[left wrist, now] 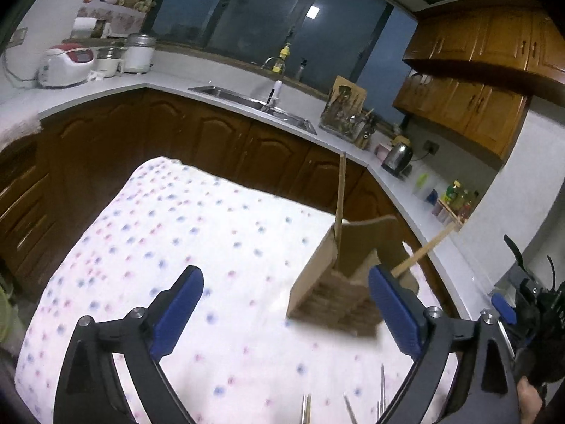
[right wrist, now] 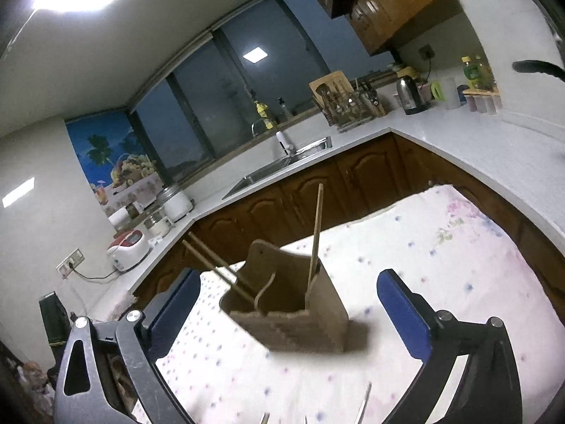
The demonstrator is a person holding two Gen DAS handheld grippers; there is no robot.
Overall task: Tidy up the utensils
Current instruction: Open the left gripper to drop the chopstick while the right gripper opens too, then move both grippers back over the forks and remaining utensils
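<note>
A: so where's the wooden utensil holder [left wrist: 332, 293] been left?

B: it's been set upright on the dotted tabletop [left wrist: 197, 233], toward its right edge. Chopsticks [right wrist: 316, 233] are seen poking out of it, one upright, others leaned over.

A: and the fingers?

B: left gripper [left wrist: 286, 314] is spread wide, nothing held. Same for the right gripper [right wrist: 289, 318], holder just ahead, untouched. Metal utensil tips [left wrist: 346, 406] are glimpsed at the near edge.

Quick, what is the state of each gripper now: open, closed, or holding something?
Left gripper: open, holding nothing; the wooden holder stands beyond its fingers.
Right gripper: open, holding nothing.
</note>
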